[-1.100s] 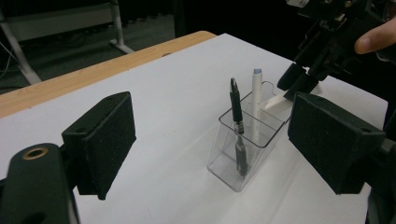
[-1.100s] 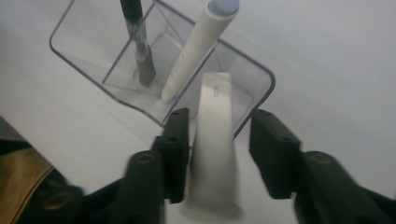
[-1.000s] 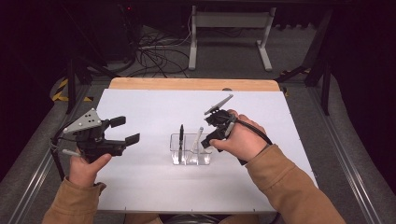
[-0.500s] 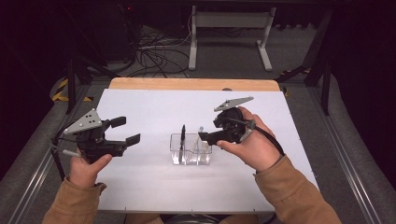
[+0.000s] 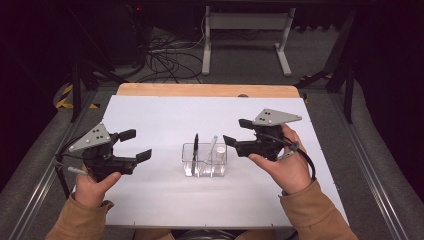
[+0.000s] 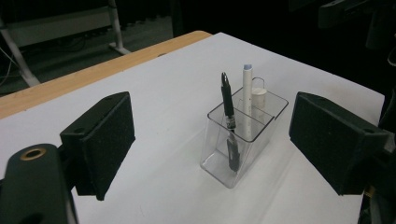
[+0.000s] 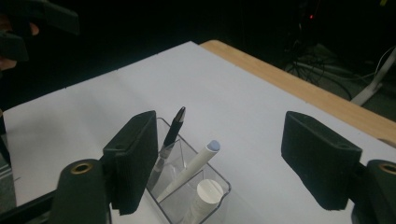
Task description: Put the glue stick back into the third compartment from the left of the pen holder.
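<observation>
**Clear holder between two open grippers**

Clear plastic, the holder (image 5: 204, 160) stands upright on the white table (image 5: 165, 115), near its middle, and serves as the landmark for the rest. It is split into compartments. A black pen (image 5: 195, 148) stands in the compartment at the holder's left end, tip end down, leaning slightly. A white pen (image 5: 212, 148) with a pale blue cap leans in the next compartment, and a short white cylinder (image 5: 220, 155) sits low beside it at the holder's right end.

Left of the holder and well apart from it, the left gripper (image 5: 131, 145) is held above the table in the person's left hand (image 5: 92, 185), jaws spread wide with nothing between them. From its own view the holder shows in the gap between the two black pads (image 6: 105, 140).

Right of the holder and just beside it, the right gripper (image 5: 237, 132) is held in the right hand (image 5: 282, 167), jaws also wide and empty, pointing toward the holder. A grey plate (image 5: 276, 117) tops it.
</observation>
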A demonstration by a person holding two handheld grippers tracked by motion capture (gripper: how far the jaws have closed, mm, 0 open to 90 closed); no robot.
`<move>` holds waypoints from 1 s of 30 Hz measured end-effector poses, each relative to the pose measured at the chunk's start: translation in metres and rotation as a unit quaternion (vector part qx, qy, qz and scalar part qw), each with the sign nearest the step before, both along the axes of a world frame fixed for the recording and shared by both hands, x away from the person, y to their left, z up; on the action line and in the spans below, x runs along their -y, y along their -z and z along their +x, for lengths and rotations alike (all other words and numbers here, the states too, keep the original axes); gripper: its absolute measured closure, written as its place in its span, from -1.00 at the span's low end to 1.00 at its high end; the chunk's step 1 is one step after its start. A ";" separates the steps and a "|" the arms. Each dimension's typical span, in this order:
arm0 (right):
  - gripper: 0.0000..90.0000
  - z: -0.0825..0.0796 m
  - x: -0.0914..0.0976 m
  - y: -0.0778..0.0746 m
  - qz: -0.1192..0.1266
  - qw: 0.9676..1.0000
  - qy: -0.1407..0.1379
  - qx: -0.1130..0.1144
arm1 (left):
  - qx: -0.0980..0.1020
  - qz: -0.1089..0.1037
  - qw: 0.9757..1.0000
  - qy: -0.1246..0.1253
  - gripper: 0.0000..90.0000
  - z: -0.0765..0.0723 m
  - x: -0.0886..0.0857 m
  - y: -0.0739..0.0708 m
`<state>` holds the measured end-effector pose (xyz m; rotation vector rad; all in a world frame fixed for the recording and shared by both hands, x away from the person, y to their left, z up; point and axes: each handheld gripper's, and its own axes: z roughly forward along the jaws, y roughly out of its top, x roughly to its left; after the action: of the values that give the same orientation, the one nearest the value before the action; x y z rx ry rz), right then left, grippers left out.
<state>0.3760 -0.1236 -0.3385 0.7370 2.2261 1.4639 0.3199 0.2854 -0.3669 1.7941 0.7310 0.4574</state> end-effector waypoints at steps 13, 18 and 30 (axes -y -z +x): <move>-0.51 -0.011 0.038 0.023 0.027 0.997 -0.002 0.065 | 0.014 -0.012 1.000 -0.001 -0.69 -0.008 -0.003 0.015; -0.51 -0.013 0.055 0.041 0.046 0.997 0.006 0.068 | 0.018 -0.006 1.000 -0.007 -0.72 -0.010 -0.004 0.024; -0.62 -0.019 0.086 0.078 0.045 0.996 0.037 0.064 | 0.032 -0.020 0.999 -0.020 -0.78 -0.017 -0.014 0.044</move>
<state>0.3565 -0.2092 -0.4163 0.7235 2.0276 1.5399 0.3033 0.2997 -0.4112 1.7232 0.7283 0.5209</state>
